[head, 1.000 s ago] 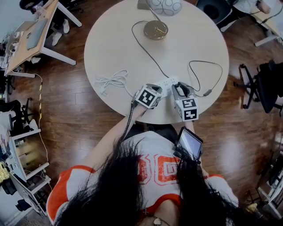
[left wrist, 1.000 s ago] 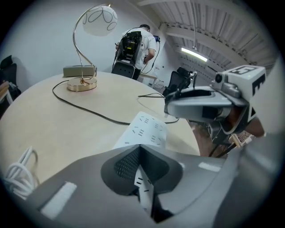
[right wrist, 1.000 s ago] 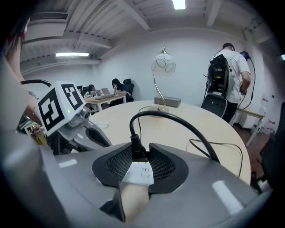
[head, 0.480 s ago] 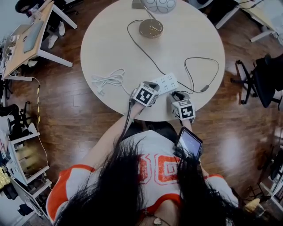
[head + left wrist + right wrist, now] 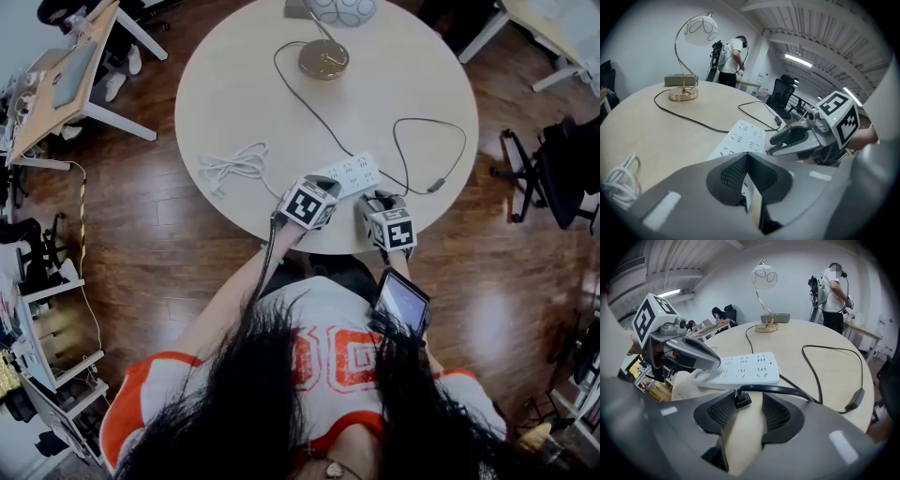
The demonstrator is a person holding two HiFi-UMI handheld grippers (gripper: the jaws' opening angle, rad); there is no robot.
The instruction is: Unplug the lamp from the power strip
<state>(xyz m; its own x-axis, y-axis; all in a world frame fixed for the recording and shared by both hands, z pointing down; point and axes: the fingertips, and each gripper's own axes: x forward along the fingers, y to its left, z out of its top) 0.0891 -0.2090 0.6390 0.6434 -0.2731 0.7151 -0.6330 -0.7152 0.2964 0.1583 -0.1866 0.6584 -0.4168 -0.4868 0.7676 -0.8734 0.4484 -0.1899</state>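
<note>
A gold lamp point(image 5: 324, 58) stands at the far side of the round table point(image 5: 412, 94); its black cord point(image 5: 309, 108) runs to the white power strip point(image 5: 349, 173). My left gripper point(image 5: 749, 180) is shut on the strip's near end point(image 5: 740, 138). Beside the strip, my right gripper point(image 5: 744, 404) has its jaws opening. The cord's black plug point(image 5: 739, 399) lies between them by the left pad, out of the strip point(image 5: 745, 369). In the head view both grippers sit at the near table edge, left gripper point(image 5: 319, 187) and right gripper point(image 5: 380, 201).
A coiled white cable point(image 5: 234, 167) lies left of the strip. The cord loops to the right with an inline switch point(image 5: 436, 186). A grey box point(image 5: 679, 80) sits behind the lamp. A person point(image 5: 832, 291) stands beyond the table. Office chairs point(image 5: 553, 178) are on the right.
My right gripper has drawn back from the power strip toward the table edge, taking the plug out, and its jaws now stand wider. The left gripper stays on the strip.
</note>
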